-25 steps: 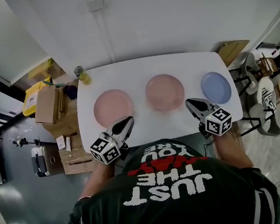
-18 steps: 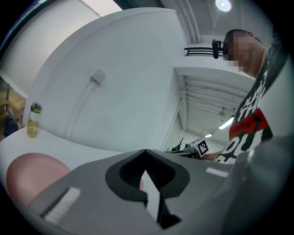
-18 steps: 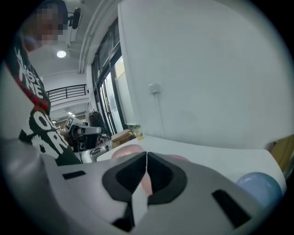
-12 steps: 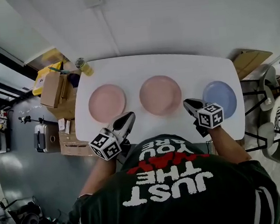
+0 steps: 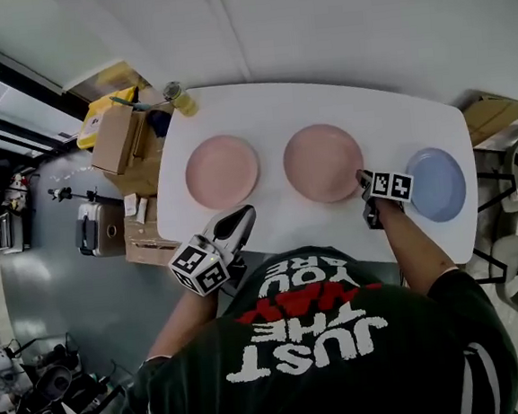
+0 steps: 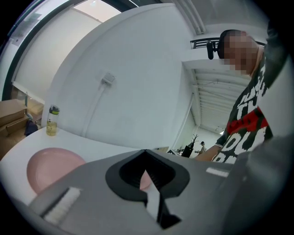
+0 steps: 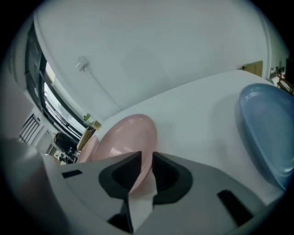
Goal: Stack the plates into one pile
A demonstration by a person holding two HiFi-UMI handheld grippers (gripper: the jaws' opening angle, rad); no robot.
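Note:
Three plates lie in a row on the white table (image 5: 260, 120): a pink plate (image 5: 222, 170) at the left, a second pink plate (image 5: 323, 162) in the middle and a blue plate (image 5: 437, 184) at the right. My right gripper (image 5: 362, 182) is at the middle plate's right rim. Its jaws are opening, and in the right gripper view (image 7: 143, 158) the pink rim (image 7: 126, 137) runs in between them. My left gripper (image 5: 242, 217) hovers over the table's near edge, just below the left plate (image 6: 50, 167). It is shut (image 6: 146, 153) on nothing.
A small bottle of yellow liquid (image 5: 180, 98) stands at the table's far left corner. Cardboard boxes (image 5: 118, 137) and a case sit on the floor to the left of the table. The blue plate (image 7: 266, 128) lies just right of my right gripper.
My right gripper has moved forward and left from the near edge to the middle pink plate's rim, and its jaws have parted. The left gripper has stayed where it was.

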